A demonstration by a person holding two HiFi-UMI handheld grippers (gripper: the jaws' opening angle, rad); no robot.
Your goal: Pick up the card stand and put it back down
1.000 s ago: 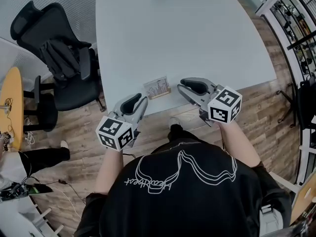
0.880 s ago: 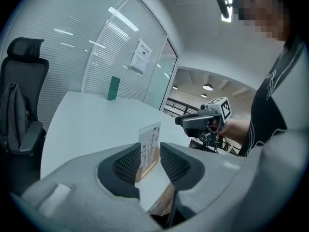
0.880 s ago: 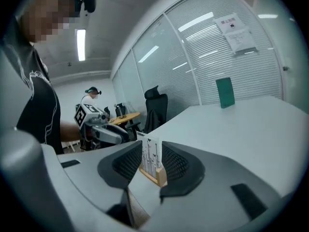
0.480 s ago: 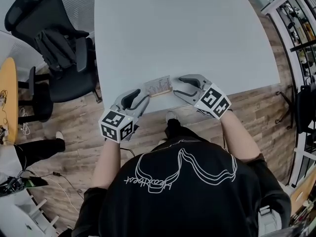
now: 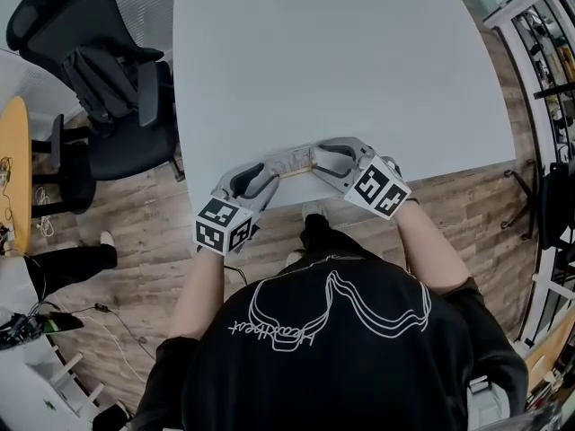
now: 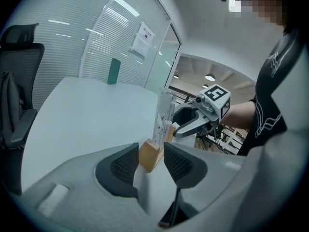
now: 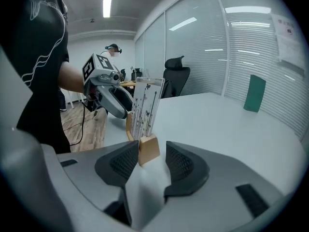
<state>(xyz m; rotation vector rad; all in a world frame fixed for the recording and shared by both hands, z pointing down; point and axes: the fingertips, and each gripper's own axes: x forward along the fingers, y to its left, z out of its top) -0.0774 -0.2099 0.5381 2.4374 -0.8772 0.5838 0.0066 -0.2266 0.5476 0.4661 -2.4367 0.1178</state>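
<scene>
Head view: the pale table (image 5: 341,70) fills the upper middle, and a black chair (image 5: 90,70) stands off its left edge on the wood floor (image 5: 135,241). The person (image 5: 332,348), in a black shirt, is at the near edge with a claw in each hand. The left claw (image 5: 260,176) and right claw (image 5: 325,162) point inward at each other from the two ends of the card stand (image 5: 289,162), which stands upright on the table just inside that near edge.

Left gripper view: the left claw's jaws are opening. One end of the stand's wooden base (image 6: 148,154) sits between the pads (image 6: 124,166), close to the pad on the view's left, with a gap at the other pad.

Right gripper view: the right claw's jaws are closing around the base's other end, which lies by the left-hand pad with a clear gap opposite. Neither claw pinches it.

A clear printed panel (image 7: 145,110) rises from the base. A small green block (image 7: 254,93) stands far back on the table.
</scene>
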